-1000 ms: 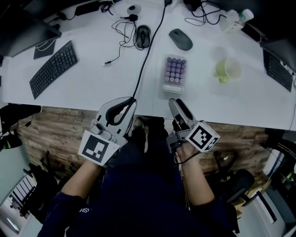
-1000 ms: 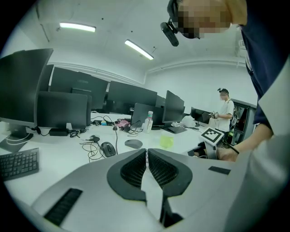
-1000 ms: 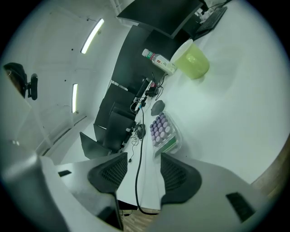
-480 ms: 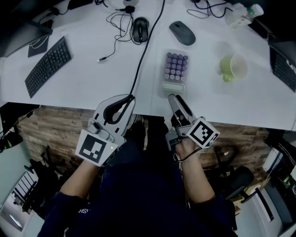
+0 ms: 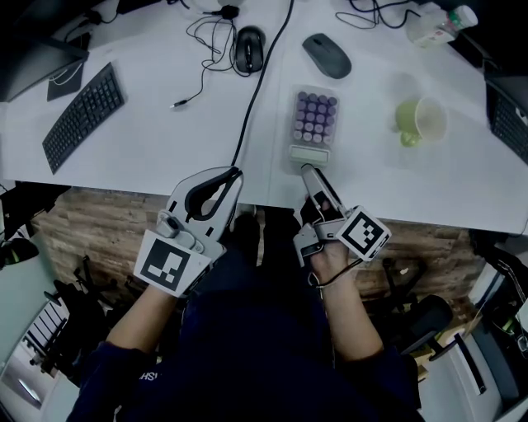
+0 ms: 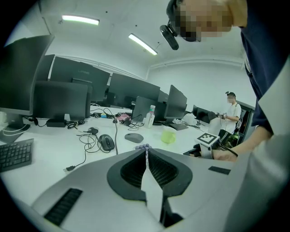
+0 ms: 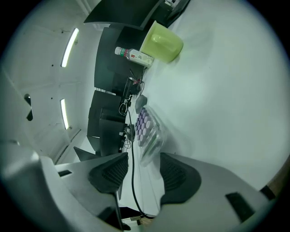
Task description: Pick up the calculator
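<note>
The calculator [image 5: 313, 124], clear-bodied with purple keys, lies flat on the white desk [image 5: 148, 157] near its front edge. My right gripper [image 5: 310, 171] is turned on its side with its tips just short of the calculator's near end. In the right gripper view the calculator [image 7: 147, 129] lies ahead of the gap, and the right gripper [image 7: 144, 158] stands open with nothing between its pads. My left gripper [image 5: 233, 175] hovers at the desk's front edge, left of the calculator, and is shut on nothing [image 6: 146, 152]. The calculator's keys [image 6: 143, 147] peek over the left gripper's tips.
A black cable [image 5: 256, 99] runs down the desk between the grippers. A green mug [image 5: 421, 122] stands right of the calculator. A grey mouse [image 5: 326, 56], a black mouse [image 5: 250, 49], a keyboard [image 5: 78, 115] and a bottle [image 5: 437, 25] lie farther back. Monitors [image 6: 63, 99] line the far side.
My right gripper has moved forward to the calculator's near end and rolled onto its side. The left gripper has barely moved.
</note>
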The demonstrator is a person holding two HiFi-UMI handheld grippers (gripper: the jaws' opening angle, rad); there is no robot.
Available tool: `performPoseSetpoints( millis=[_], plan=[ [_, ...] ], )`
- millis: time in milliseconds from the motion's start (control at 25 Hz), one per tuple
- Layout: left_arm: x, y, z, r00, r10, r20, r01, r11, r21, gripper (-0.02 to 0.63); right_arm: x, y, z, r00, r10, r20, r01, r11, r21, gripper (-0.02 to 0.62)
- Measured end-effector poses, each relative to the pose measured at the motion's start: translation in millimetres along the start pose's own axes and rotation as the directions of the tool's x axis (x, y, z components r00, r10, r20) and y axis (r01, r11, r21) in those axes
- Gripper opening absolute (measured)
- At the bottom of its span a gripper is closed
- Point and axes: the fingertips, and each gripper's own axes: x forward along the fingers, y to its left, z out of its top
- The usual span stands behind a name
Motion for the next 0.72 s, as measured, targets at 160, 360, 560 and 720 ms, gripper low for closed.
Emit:
performPoseSetpoints(
  millis=[160, 360, 560, 720],
  plan=[
    [1, 0, 6, 1.000, -0.008, 0.012, 0.008, 1.000, -0.001, 0.041, 0, -10, 1, 0.999, -0.036, 0.009, 0.035, 0.999, 0.037, 0.221],
    [1, 2, 8, 1.000, -0.008, 0.016, 0.008, 1.000, -0.006, 0.041, 0, -19, 4, 0.997, -0.069, 0.023, 0.066, 0.994, 0.091, 0.219],
    [1, 5, 2, 1.000, -0.003, -0.003, 0.003, 1.000, -0.010, 0.041, 0, -25, 5, 0.995, -0.091, 0.036, 0.085, 0.986, 0.142, 0.213],
    [3, 6, 4, 1.000, -0.008, 0.004, 0.008, 1.000, -0.016, 0.041, 1, -26, 8, 0.994, -0.095, 0.050, 0.085, 0.982, 0.170, 0.202]
  ],
)
